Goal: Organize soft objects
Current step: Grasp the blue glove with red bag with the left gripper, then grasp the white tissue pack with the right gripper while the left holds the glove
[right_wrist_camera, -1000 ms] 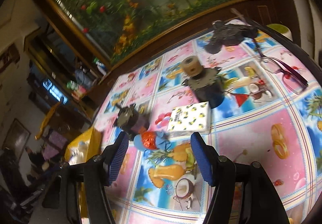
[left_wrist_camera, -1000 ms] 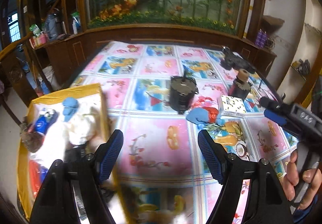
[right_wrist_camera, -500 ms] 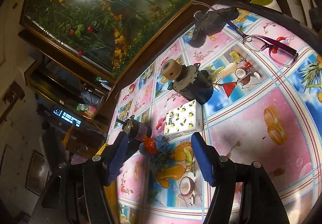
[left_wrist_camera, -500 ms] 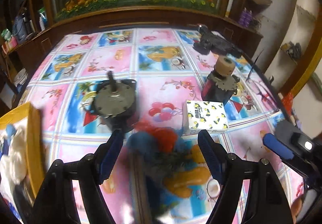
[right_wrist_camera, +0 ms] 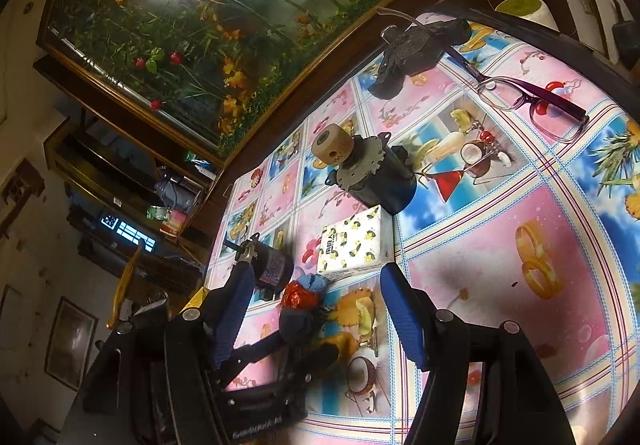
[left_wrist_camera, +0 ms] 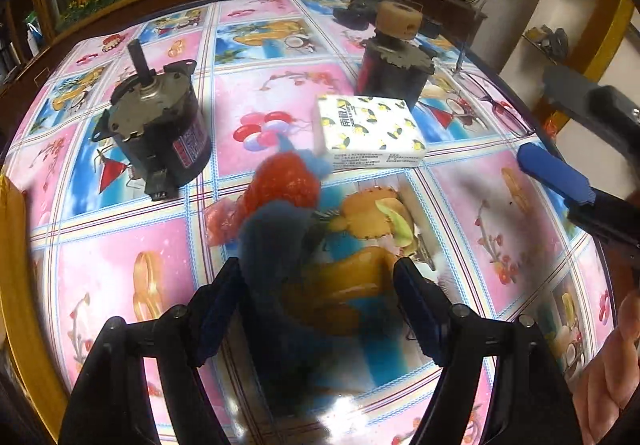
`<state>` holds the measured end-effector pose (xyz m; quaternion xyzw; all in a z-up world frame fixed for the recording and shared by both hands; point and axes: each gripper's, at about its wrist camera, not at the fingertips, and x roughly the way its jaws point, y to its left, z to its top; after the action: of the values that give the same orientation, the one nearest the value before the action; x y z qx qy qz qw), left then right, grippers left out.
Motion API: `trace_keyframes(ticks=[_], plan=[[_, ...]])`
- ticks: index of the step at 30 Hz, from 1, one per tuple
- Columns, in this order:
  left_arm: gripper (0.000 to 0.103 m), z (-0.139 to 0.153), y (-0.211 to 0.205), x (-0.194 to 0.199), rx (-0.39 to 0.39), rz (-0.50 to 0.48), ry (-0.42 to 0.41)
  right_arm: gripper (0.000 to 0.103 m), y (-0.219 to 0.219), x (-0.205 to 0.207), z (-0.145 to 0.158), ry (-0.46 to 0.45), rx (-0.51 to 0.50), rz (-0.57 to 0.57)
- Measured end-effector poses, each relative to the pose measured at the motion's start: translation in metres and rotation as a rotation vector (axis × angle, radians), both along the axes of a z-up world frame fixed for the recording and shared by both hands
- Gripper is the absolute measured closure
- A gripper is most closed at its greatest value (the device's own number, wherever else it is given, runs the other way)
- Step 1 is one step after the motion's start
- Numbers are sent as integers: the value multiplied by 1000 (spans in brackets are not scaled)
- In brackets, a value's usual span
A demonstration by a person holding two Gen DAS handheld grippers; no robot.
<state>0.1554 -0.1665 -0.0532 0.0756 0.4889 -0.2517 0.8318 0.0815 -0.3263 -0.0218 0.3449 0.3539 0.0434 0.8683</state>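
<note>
A soft toy with a blue fuzzy body and a red part lies on the patterned tablecloth. My left gripper points down over it, open, with the toy's blue end close to the left finger and a wide gap on the other side. The pads do not press on it. A soft tissue pack with a lemon print lies just behind the toy. In the right wrist view the toy sits ahead of my right gripper, which stands open and holds nothing. The left gripper reaches in from below.
A dark motor stands left of the toy. A second motor with a wooden spool stands behind the tissue pack. Purple glasses and a black object lie further back. A yellow box's edge shows at the far left.
My left gripper swung from beside the yellow box over to the toy and dipped down, so the toy now lies between its fingers. The right gripper rolled a little and stayed in place.
</note>
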Motion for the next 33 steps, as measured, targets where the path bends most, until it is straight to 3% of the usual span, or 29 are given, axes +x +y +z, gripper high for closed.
trace_keyframes(ticks=[5, 9, 12, 16, 22, 26, 30, 33], plan=[[29, 0, -2, 20, 34, 104, -53, 33, 1, 1, -2, 7, -28, -17], [84, -2, 0, 21, 86, 122, -76, 33, 0, 4, -3, 16, -79, -30], [84, 3, 18, 9, 47, 164, -77, 33, 1, 8, -8, 29, -76, -14], [84, 21, 48, -24, 24, 203, -214, 33, 6, 13, -16, 57, -78, 7], [84, 30, 73, -30, 3, 259, -332, 33, 17, 37, -24, 100, -164, 20], [84, 29, 81, -22, -17, 269, -294, 33, 22, 64, -26, 140, -240, 21], [83, 33, 85, -24, -15, 281, -314, 33, 28, 78, -31, 137, -313, 27], [83, 31, 88, -20, -18, 293, -290, 33, 41, 79, -36, 129, -286, 141]])
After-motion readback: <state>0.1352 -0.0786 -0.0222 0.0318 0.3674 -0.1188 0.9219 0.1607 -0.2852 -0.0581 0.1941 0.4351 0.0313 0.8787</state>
